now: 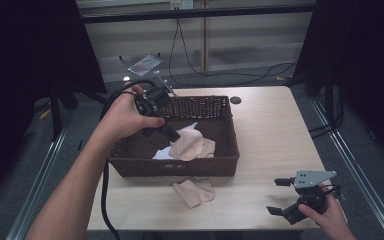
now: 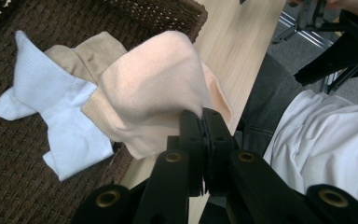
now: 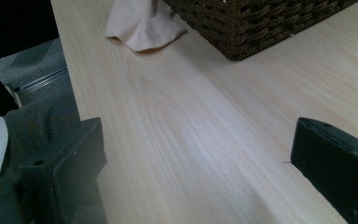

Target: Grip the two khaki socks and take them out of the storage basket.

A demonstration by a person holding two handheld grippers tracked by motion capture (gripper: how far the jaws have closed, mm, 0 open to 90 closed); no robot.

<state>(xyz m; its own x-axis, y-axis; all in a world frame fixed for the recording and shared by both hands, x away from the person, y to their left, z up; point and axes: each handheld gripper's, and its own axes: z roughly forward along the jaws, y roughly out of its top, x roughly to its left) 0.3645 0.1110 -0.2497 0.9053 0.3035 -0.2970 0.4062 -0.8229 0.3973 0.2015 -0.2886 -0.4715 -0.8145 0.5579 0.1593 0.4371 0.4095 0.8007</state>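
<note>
Pale wood table (image 1: 275, 145) under dim light, dark curtains to either side and cables trailing over the grey floor behind; a brown wicker basket (image 1: 175, 167) sits on it toward the left; the left gripper (image 2: 200, 123) has its jaws pinched together on the edge of a peach sock (image 2: 149, 88), which hangs above the basket; beneath it lie a white sock (image 2: 51, 112) and a beige sock (image 2: 91, 53) on the basket floor; a second peach sock (image 1: 194, 192) lies on the table just in front of the basket's near wall; the right gripper (image 1: 280, 196) rests low at the table's near right corner, jaws spread wide with nothing between them; by my reading the socks are being gathered into the basket, and this one is at the point of release; next the jaws need to part so it drops inside, and the sock on the table looks likely to follow
</note>
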